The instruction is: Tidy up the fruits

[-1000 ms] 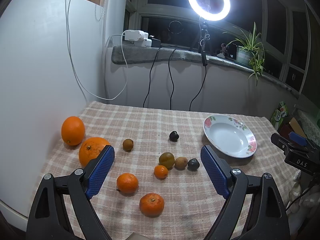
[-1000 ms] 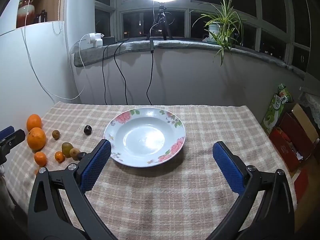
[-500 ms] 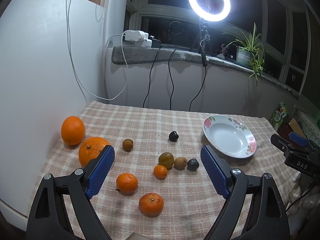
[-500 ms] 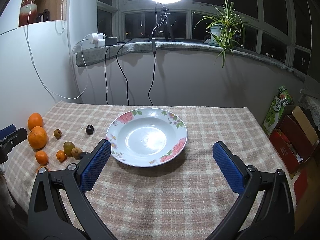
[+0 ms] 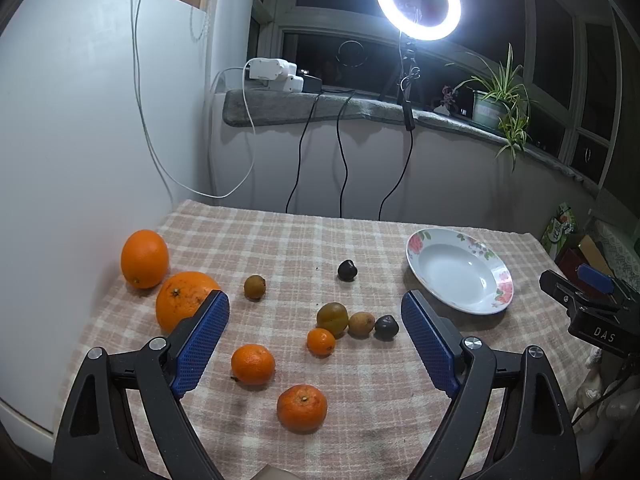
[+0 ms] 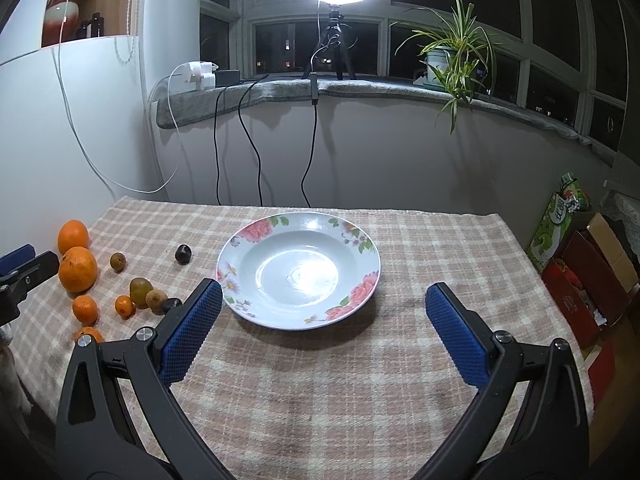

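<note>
Two oranges [image 5: 145,258] sit at the left edge of the checked tablecloth [image 5: 280,240]. The left gripper [image 5: 315,332] hovers with jaws spread wide and empty over the mandarins [image 5: 253,363], a greenish fruit [image 5: 332,318] and dark chestnuts [image 5: 346,270]. Nothing obstructs them. Positions match the earlier frames. The floral plate [image 6: 240,248] lies empty at centre-right, with the right gripper [image 6: 323,326] wide open before it.

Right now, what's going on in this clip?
A person holds two blue-padded tools over a checked tablecloth, both open and empty. The left tool hangs over scattered oranges, tangerines and small brown and dark fruits. The right tool faces the empty white floral plate. No fruit is on the plate yet.
</note>
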Motion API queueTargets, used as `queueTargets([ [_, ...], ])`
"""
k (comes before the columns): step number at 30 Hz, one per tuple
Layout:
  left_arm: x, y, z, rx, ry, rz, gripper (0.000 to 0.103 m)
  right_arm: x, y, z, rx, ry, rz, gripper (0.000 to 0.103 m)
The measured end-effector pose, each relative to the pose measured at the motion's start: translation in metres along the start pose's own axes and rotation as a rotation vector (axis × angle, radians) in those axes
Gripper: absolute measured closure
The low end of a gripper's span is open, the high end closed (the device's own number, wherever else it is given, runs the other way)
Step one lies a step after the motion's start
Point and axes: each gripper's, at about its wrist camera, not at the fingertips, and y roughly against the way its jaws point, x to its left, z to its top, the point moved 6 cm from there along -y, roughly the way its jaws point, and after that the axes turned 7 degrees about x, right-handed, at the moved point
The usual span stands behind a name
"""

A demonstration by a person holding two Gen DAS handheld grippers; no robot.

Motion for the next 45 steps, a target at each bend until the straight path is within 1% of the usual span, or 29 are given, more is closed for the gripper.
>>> queueTargets([
  [22, -0.002, -0.002, -0.001, 0.002, -0.005, -0.004, 0.015, 0.002, 0.0, -0.001, 0.0, 0.006, 0.001, 0.0],
  [35, 0.003, -0.003, -0.002, 0.006, 0.003, -0.007, 0.015, 0.01, -0.004, -0.003, 0.017, 0.02, 0.037, 0.0],
  [45, 0.022, -0.002, -0.013, 0.018, 0.025, 0.015, 0.015, 0.017, -0.008, -0.005, 0.018, 0.026, 0.089, 0.0],
])
